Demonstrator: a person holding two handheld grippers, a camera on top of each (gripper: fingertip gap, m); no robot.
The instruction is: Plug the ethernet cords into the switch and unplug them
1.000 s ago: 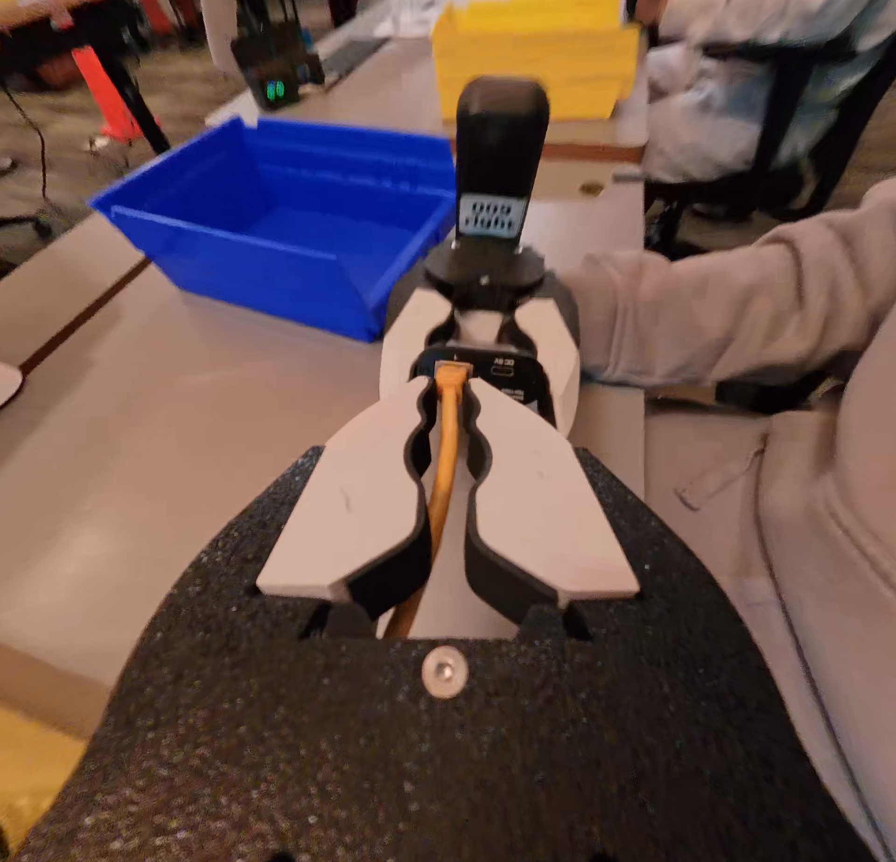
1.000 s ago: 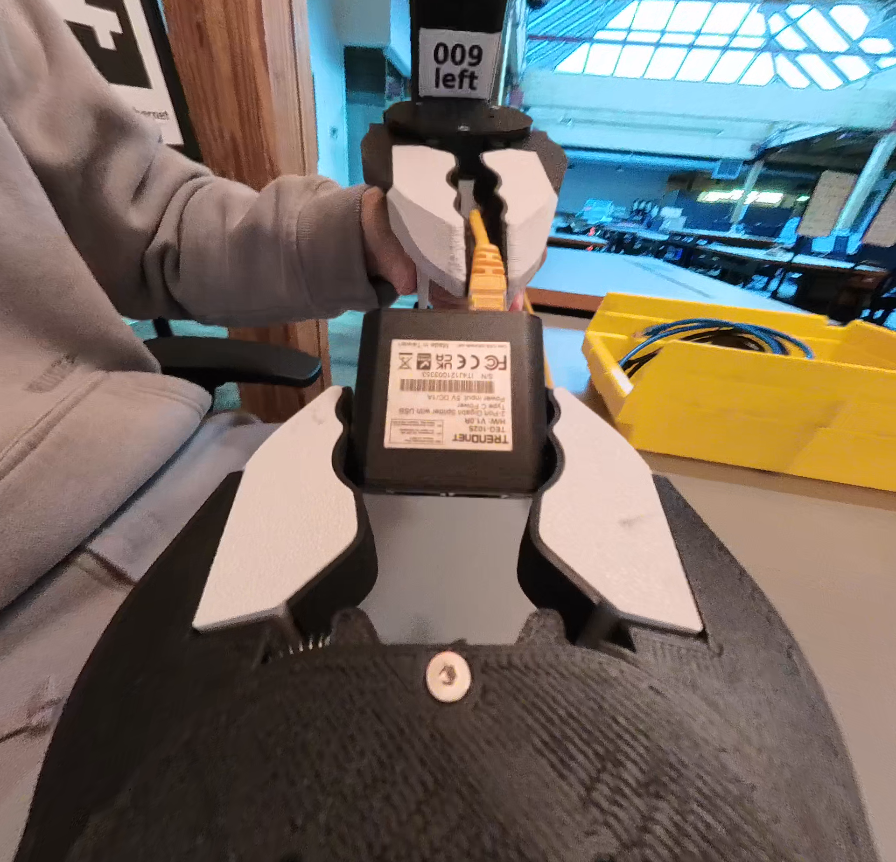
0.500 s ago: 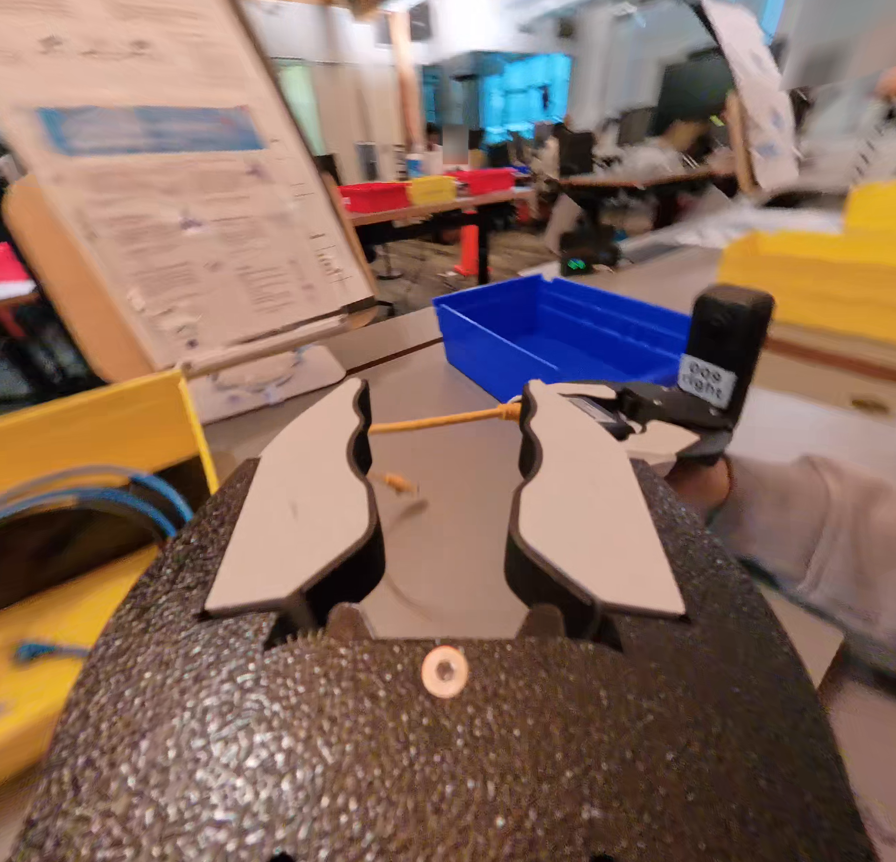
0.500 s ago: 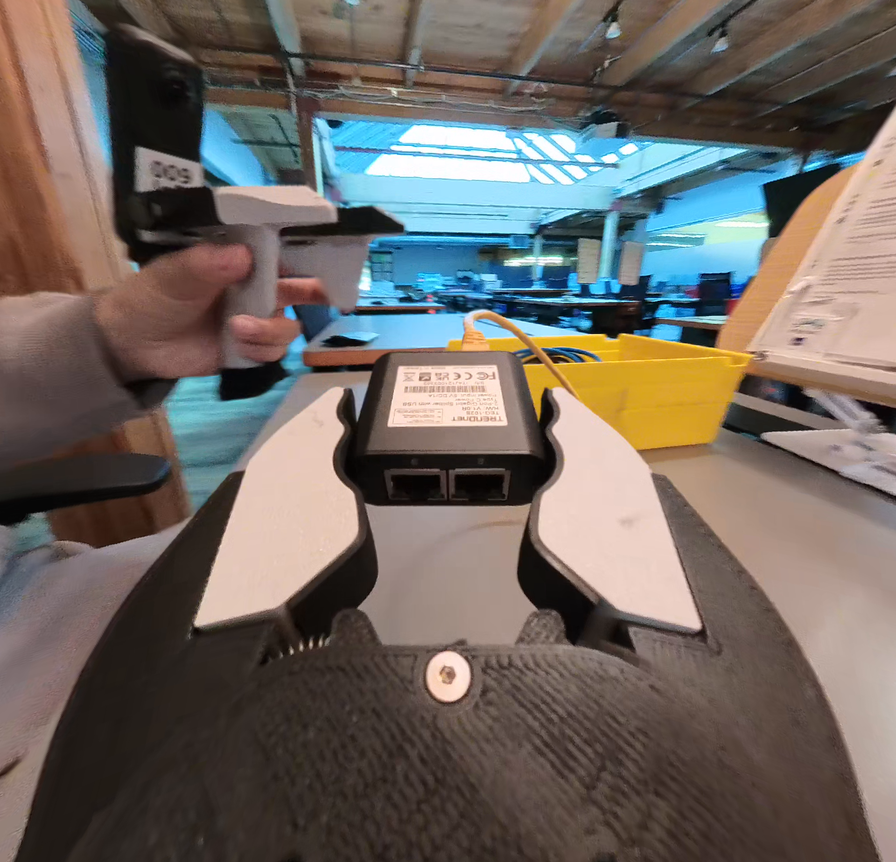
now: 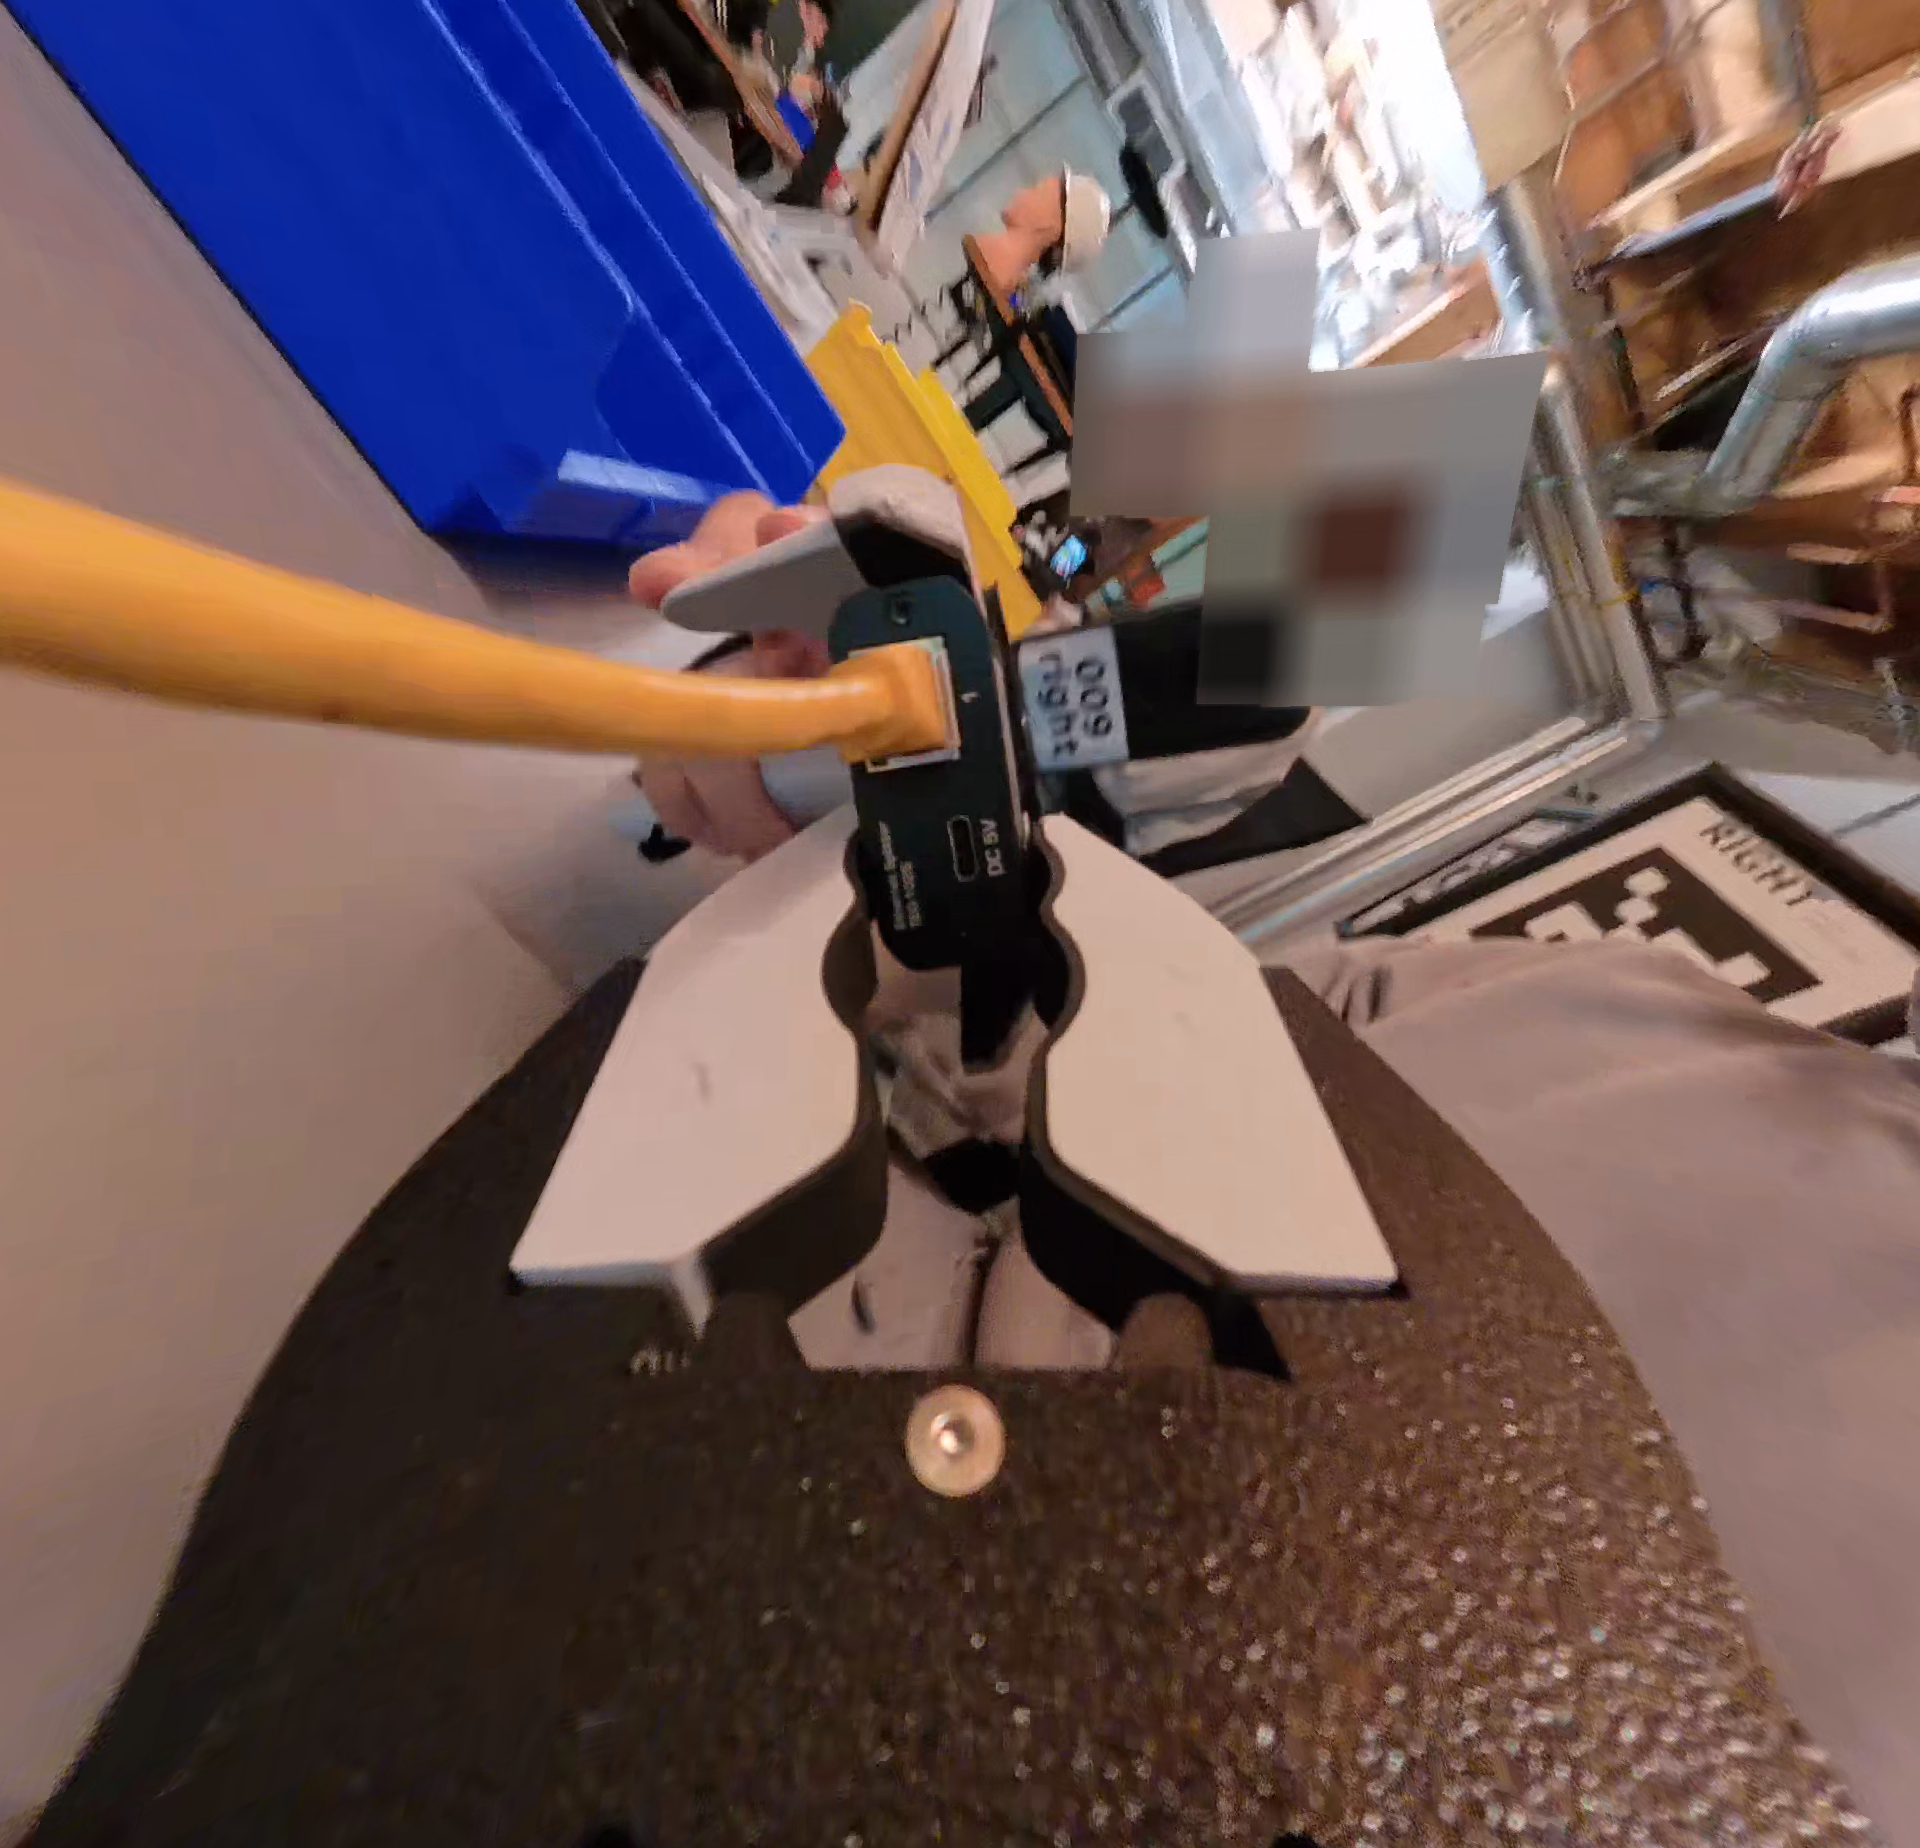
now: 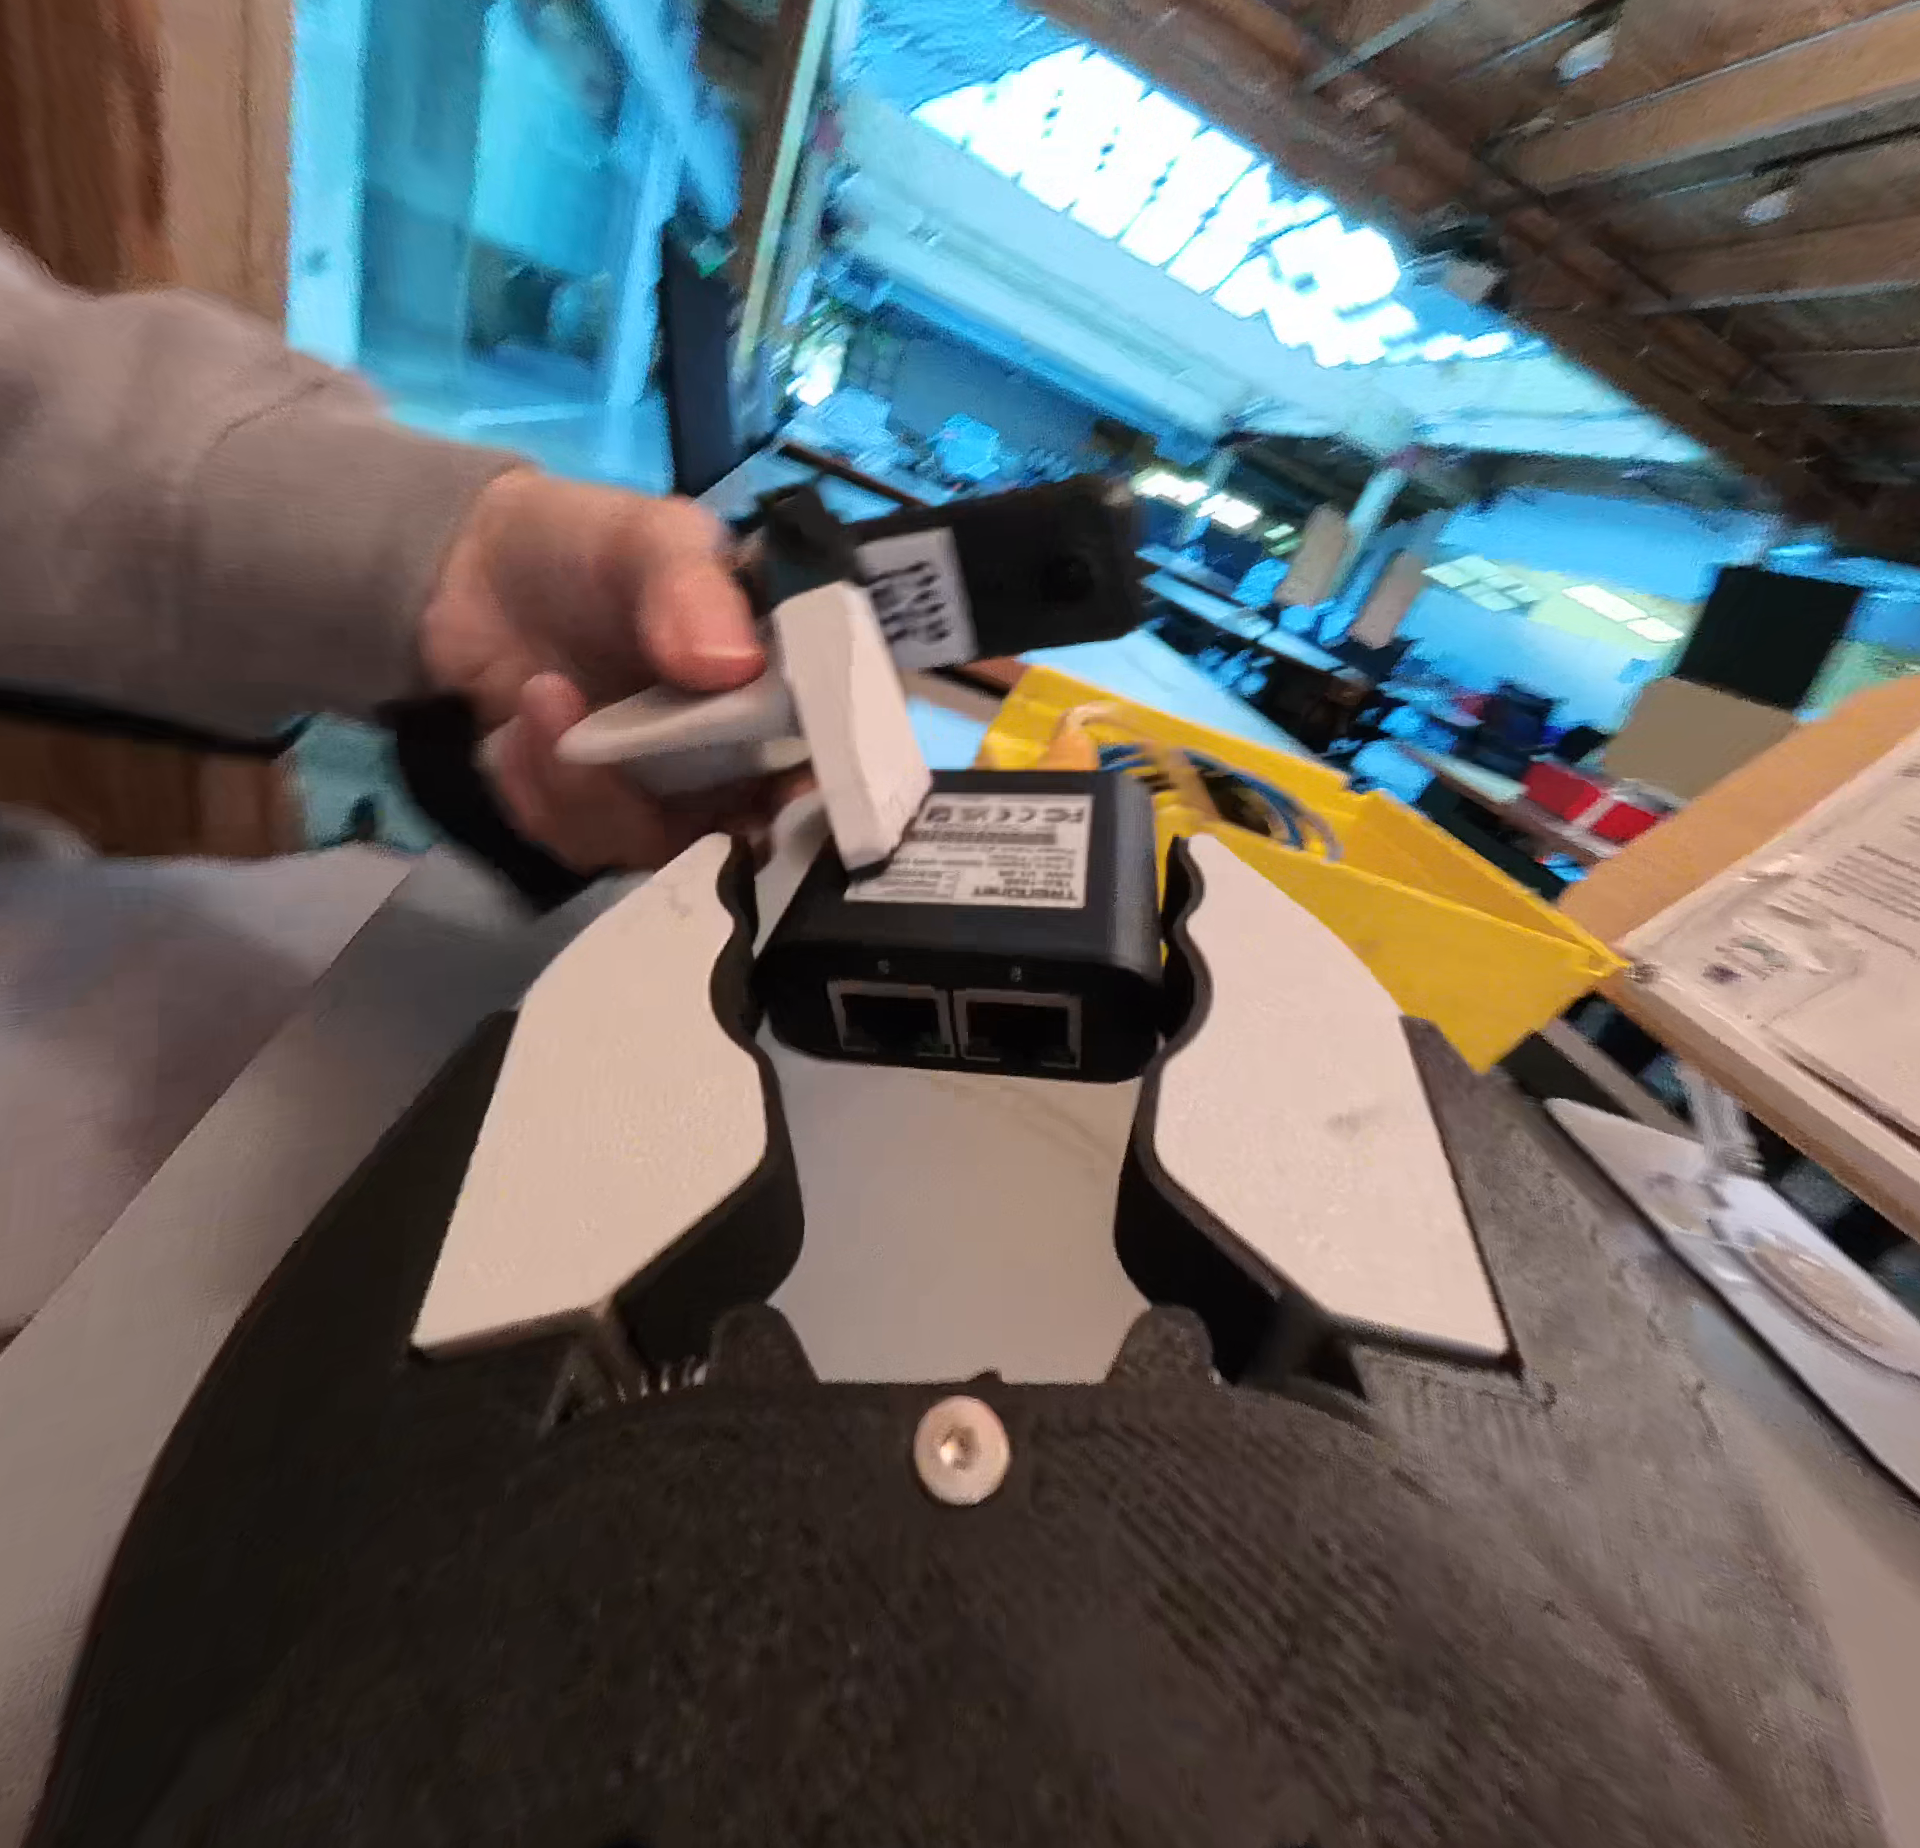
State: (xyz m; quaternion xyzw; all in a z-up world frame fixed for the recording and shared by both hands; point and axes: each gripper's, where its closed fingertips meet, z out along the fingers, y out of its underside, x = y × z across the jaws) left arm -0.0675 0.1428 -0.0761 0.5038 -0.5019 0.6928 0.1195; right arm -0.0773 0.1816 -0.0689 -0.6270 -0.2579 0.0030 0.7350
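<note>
Right tool (image 6: 961, 925) is clenched on the black switch (image 6: 966, 925), its two pale fingers (image 6: 1299, 1123) pressing the switch's side walls. Two ports on the near face of the switch stand vacant. A white label lies on the upward face. At the far end, an orange ethernet cord (image 6: 1070, 744) is seated in a port; the left wrist view shows its plug (image 5: 904, 707) fully inserted and the cord (image 5: 416, 660) running off towards the left edge.

Left tool (image 5: 951, 925) has closed around the end of the switch (image 5: 940, 811), its fingers (image 5: 1153, 1060) touching both edges. In the right wrist view, the left tool's fingertip (image 6: 852, 728) rests on the switch's labelled face.

Beyond the switch, a yellow bin (image 6: 1382, 884) holding blue cable sits on the desk (image 6: 1766, 1383). A blue bin (image 5: 416, 240) stands on the desk (image 5: 208, 863) in the left wrist view. Motion blur affects the background.
</note>
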